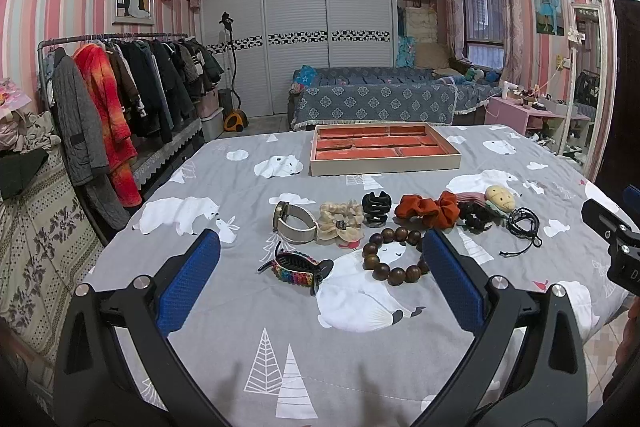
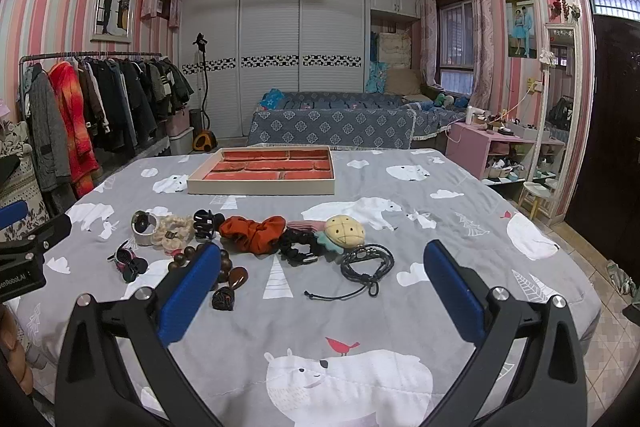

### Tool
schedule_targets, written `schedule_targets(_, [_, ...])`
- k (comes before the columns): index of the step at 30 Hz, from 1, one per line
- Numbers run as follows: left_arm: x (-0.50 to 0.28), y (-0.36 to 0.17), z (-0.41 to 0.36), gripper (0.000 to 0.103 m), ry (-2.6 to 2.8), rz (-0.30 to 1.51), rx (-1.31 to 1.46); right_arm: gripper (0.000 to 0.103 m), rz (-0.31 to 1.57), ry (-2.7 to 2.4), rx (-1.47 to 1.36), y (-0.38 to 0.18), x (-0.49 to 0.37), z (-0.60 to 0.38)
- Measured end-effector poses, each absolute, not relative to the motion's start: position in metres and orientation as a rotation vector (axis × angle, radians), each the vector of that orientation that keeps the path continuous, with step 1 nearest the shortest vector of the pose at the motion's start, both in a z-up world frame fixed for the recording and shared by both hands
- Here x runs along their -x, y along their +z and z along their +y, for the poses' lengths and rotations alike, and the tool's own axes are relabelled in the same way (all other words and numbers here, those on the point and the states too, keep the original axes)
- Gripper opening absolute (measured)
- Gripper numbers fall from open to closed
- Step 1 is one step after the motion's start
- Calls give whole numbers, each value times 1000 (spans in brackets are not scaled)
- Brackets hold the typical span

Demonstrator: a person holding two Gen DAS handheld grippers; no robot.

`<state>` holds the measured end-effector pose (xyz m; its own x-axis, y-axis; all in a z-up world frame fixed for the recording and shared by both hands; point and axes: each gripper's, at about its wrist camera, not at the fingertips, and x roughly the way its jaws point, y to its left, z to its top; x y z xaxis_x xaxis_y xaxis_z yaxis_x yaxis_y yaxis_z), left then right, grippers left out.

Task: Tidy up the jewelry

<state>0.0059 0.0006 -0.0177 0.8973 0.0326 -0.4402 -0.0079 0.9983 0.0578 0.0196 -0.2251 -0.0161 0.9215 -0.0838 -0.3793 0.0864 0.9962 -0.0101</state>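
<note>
- left gripper (image 1: 320, 275) held above the near part of the bed, blue pads spread wide, nothing between them.
- right gripper (image 2: 322, 283) likewise spread wide and holding nothing; its body also shows at the right edge of the left wrist view.
- bedspread (image 1: 320, 367), grey with polar bears and trees, carries all items.
- tray (image 1: 384, 167) with red-lined compartments sits at the far side of the bed, well apart from the items; compartments look unfilled, though the low viewing angle hides their floors.
- row of items, left to right: watch (image 1: 294, 223), cream scrunchie (image 1: 340, 223), black claw clip (image 1: 375, 207), rust scrunchie (image 1: 428, 209), black scrunchie (image 1: 474, 217), plush pineapple clip (image 1: 500, 199), black cord bracelet (image 1: 522, 225).
- nearer row: rainbow claw clip (image 1: 298, 269), wooden bead bracelet (image 1: 394, 257); the bracelet's right edge is hidden behind the left gripper's right pad.
- clothes rack (image 1: 120, 39) stands left of the bed.
</note>
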Motion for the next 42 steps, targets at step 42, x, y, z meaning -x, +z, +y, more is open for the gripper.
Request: schedule_targets(42, [-47,-53,17,98,-3,538,-5,99,411,-112,-7,-41,-54,-227])
